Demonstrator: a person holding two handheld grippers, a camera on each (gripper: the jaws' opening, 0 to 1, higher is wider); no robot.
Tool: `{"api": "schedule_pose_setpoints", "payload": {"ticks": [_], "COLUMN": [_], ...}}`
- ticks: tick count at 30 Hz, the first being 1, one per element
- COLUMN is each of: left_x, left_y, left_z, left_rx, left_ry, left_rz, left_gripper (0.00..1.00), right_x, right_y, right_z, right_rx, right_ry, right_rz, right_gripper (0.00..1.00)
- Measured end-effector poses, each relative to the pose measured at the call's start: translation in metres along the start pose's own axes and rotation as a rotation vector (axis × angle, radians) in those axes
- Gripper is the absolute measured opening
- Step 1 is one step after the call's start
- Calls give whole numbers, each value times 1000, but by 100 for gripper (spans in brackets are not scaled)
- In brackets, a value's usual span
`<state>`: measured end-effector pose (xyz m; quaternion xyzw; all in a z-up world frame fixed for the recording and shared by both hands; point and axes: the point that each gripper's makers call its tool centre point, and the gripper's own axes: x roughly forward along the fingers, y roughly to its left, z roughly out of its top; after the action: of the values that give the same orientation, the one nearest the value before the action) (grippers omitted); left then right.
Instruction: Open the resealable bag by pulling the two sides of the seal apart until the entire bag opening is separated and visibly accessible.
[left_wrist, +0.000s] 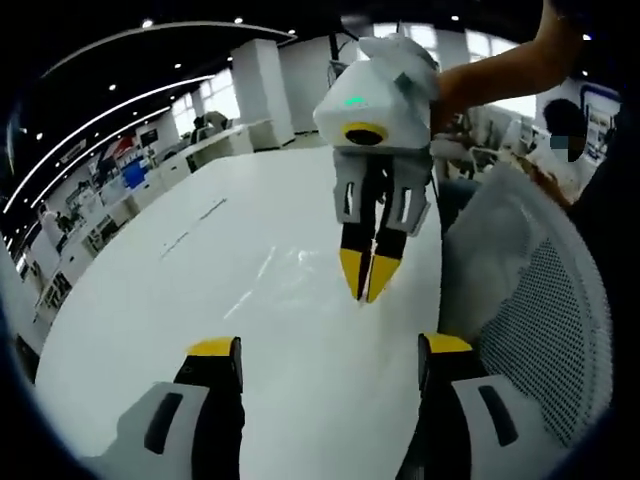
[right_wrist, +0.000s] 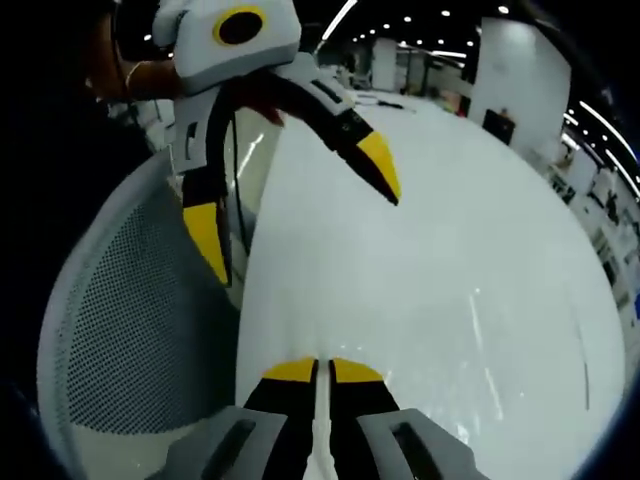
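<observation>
My left gripper (left_wrist: 330, 346) is open, its yellow-tipped jaws standing wide apart over the white table (left_wrist: 190, 290). Ahead of it my right gripper (left_wrist: 365, 278) points down with its tips pressed together and touching the tabletop; a person's hand (left_wrist: 500, 65) holds it. In the right gripper view my right gripper (right_wrist: 322, 371) is shut, with only a thin pale slit between the jaws. The left gripper (right_wrist: 295, 205) hangs open above the table (right_wrist: 480, 250). I cannot make out a clear bag; only faint glints (left_wrist: 275, 262) show on the surface.
A grey mesh-back chair (left_wrist: 540, 290) (right_wrist: 130, 300) stands against the table's near edge beside both grippers. Rows of office desks (left_wrist: 110, 190) and a white pillar (right_wrist: 510, 75) lie beyond the table's far side.
</observation>
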<state>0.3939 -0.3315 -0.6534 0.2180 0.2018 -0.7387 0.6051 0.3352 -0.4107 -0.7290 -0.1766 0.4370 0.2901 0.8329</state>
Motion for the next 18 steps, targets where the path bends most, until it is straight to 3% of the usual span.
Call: {"api": "schedule_pose_setpoints", "payload": {"ticks": [4, 8, 10, 11, 16, 18], "left_x": [6, 25, 34, 35, 40, 44], "left_y": [-7, -15, -18, -16, -24, -33], "left_z": [3, 8, -2, 0, -7, -8], "left_rx": [97, 165, 274, 326, 398, 414], "left_ry": [21, 12, 62, 49, 86, 87], "left_rz": [-26, -67, -76, -56, -87, -130], "left_gripper": [64, 60, 58, 57, 51, 47], "right_x": [1, -1, -1, -1, 0, 4], "right_y": [10, 24, 29, 30, 40, 52], "right_z": [10, 19, 22, 23, 32, 40], "right_rx": [41, 27, 17, 16, 10, 0], "right_ry": [-19, -33, -36, -39, -52, -63], "right_rz": [26, 54, 67, 71, 89, 109], "right_gripper": [0, 0, 0, 0, 0, 0]}}
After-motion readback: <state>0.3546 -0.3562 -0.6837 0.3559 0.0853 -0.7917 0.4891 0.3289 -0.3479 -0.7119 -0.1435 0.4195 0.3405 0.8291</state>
